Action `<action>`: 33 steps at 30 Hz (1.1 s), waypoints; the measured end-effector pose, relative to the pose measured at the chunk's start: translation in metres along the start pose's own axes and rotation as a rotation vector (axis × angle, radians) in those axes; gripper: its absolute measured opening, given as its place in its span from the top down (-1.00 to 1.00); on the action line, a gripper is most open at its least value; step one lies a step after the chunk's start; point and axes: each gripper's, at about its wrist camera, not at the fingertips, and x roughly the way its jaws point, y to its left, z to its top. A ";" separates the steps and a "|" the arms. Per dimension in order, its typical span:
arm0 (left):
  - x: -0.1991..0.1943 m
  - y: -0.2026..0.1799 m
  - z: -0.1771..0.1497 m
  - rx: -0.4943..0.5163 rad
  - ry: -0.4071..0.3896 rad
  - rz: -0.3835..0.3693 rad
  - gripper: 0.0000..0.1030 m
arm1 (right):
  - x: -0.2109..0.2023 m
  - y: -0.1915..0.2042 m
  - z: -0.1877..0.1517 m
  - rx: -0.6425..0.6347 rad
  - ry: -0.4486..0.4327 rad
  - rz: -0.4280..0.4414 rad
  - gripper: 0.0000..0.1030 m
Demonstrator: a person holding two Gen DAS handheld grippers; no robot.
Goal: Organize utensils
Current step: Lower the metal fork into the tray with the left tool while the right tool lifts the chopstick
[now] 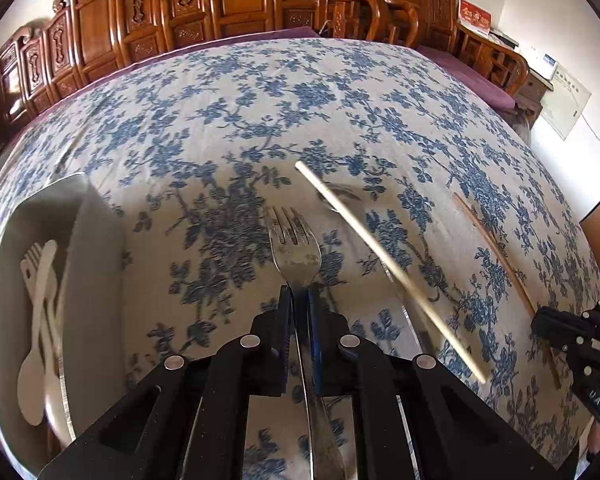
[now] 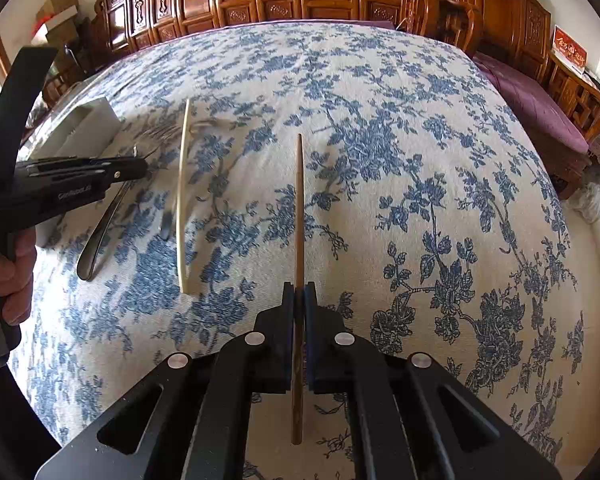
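My left gripper [image 1: 299, 292] is shut on a metal fork [image 1: 294, 240], tines pointing forward, held above the floral tablecloth. It also shows in the right wrist view [image 2: 140, 170] with the fork's handle [image 2: 100, 236] hanging below it. My right gripper [image 2: 299, 292] is shut on a brown wooden chopstick [image 2: 299, 216] that points away; it shows in the left wrist view [image 1: 500, 256] too. A pale chopstick [image 1: 384, 264] lies on the cloth between the grippers, over a metal spoon [image 1: 342, 196]. A grey utensil tray [image 1: 88, 280] sits at the left.
The tray bears white fork and spoon outlines [image 1: 40, 320]; it shows at far left in the right wrist view [image 2: 80, 128]. The blue floral tablecloth [image 2: 380, 160] covers the table. Carved wooden furniture [image 1: 220, 0] and a purple cushioned bench [image 2: 532, 100] stand beyond it.
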 end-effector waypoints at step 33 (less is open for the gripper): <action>-0.108 0.028 -0.034 -0.003 -0.208 -0.051 0.98 | -0.064 0.076 0.011 -0.076 -0.127 0.018 0.89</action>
